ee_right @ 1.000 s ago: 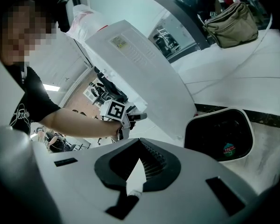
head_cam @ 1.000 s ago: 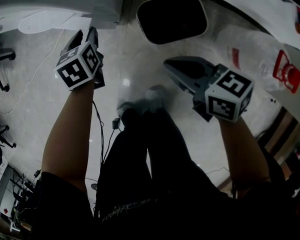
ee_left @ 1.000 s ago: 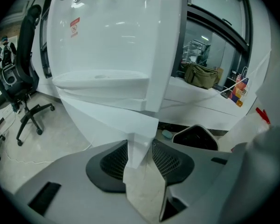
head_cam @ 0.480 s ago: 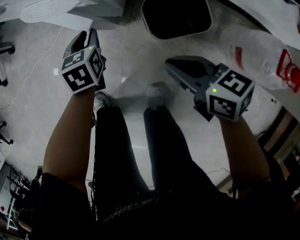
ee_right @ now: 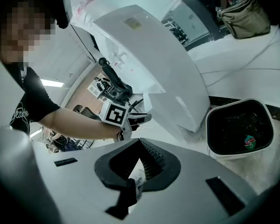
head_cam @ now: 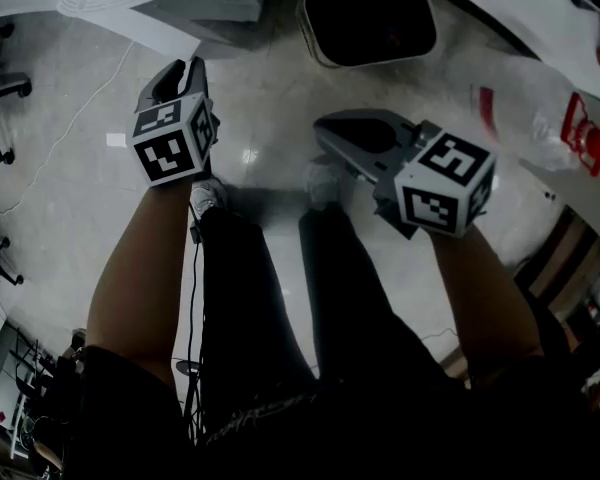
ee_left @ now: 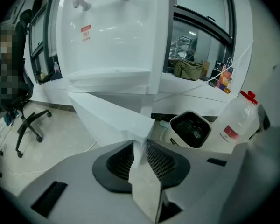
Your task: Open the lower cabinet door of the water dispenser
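the tall white glossy water dispenser [ee_left: 112, 36] fills the left gripper view. its flat white lower cabinet door [ee_left: 109, 115] sits just under the dispenser's drip shelf and looks angled out from the dispenser's front, though how far it stands open i cannot tell. the left gripper [ee_left: 139, 144] is at the door's free corner, on the side of the dispenser that faces the white rounded waste bin with a black inside [ee_left: 172, 135]. its jaws are closing, and the door's thin edge fills the narrow gap between the meshed pads. the right gripper [ee_right: 140, 146] hangs well off the dispenser's front, jaws drawn together on nothing, with only a pale shoe [ee_right: 138, 175] showing beyond them. the door looks like a thin, stiff, light panel that should turn easily on its hinge, but its smooth shiny skin is probably slippery. a pinch across the free edge, far from the hinge, seems the best hold, drawn along the door's arc rather than straight out. a hard tug might rock the dispenser. a clear plastic water jug with a red cap [ee_left: 238, 118] stands beside the dispenser, past the bin.
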`<state>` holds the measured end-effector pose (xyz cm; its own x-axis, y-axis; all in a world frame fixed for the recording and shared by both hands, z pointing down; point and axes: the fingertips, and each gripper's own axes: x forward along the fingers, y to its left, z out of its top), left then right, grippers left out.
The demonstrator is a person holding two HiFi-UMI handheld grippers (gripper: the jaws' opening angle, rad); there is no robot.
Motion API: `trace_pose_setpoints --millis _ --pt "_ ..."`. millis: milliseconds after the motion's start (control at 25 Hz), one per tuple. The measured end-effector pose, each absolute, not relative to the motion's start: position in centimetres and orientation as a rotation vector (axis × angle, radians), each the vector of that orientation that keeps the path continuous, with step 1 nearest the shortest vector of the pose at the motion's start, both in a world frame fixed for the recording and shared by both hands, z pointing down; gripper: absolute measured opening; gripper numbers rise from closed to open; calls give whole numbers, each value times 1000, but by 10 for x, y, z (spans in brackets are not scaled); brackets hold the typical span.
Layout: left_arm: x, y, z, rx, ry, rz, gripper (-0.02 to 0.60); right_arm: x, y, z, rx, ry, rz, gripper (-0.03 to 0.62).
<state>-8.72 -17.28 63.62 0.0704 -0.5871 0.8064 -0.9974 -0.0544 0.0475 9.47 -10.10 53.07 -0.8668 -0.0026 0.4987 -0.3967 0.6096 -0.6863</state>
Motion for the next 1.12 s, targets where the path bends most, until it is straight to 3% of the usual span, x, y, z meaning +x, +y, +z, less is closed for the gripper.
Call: trace_pose_setpoints --millis 1120 --pt "-155 -101 637 1828 -1397 934 72 -26 -50 521 226 -2376 1206 12"
